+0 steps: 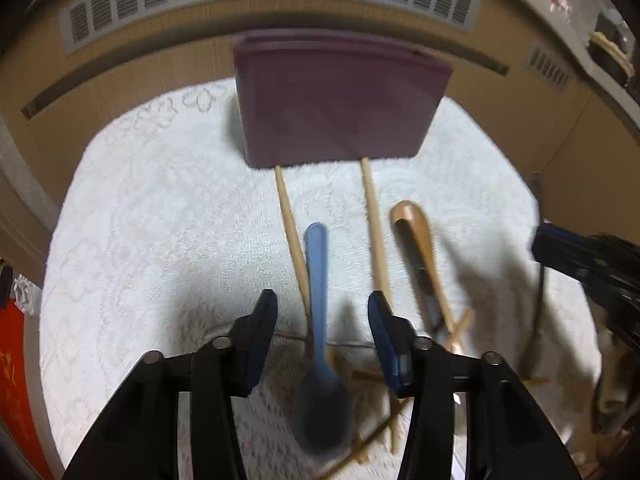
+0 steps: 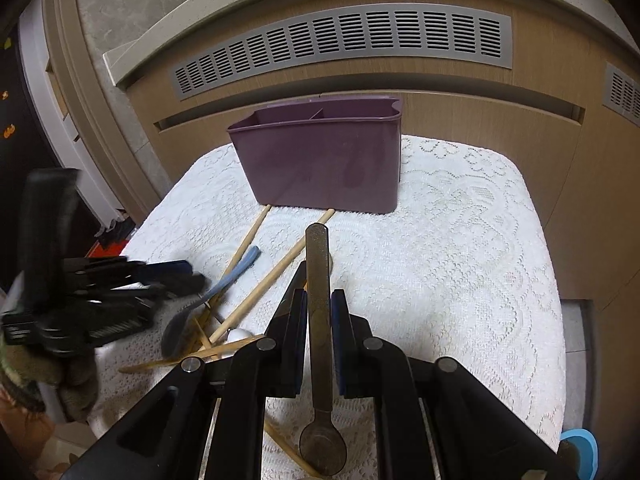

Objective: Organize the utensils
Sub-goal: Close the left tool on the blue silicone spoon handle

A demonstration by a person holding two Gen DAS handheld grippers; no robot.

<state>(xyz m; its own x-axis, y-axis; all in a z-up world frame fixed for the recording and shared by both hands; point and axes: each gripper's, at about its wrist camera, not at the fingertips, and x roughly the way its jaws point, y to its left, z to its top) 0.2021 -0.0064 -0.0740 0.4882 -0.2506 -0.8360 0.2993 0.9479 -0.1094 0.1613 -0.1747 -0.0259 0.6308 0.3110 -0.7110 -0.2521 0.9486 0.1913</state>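
While the left gripper (image 1: 322, 306) hangs over the white lace cloth (image 1: 160, 240) with its fingers spread wide, a blue spoon (image 1: 318, 320) lies in the gap between them, handle pointing away toward the purple utensil box (image 1: 340, 96). The spoon is blurred, so whether either pad touches it is hard to say; it looks loose between them, bowl nearest the camera. Two wooden chopsticks (image 1: 374, 224) run from the foot of the box back toward the gripper, one on each side of the blue handle, and more sticks lie crossed under the spoon's bowl.

The right gripper (image 2: 319, 320) is closed tight on a metal spoon (image 2: 318, 312), its pads pressed against both sides of the flat handle. The handle points forward at the box (image 2: 320, 164) and the bowl hangs low, near the camera, above the cloth (image 2: 460, 260). The box stands upright at the far edge of the cloth, against a wooden cabinet (image 2: 480, 128), with a divider showing inside it.
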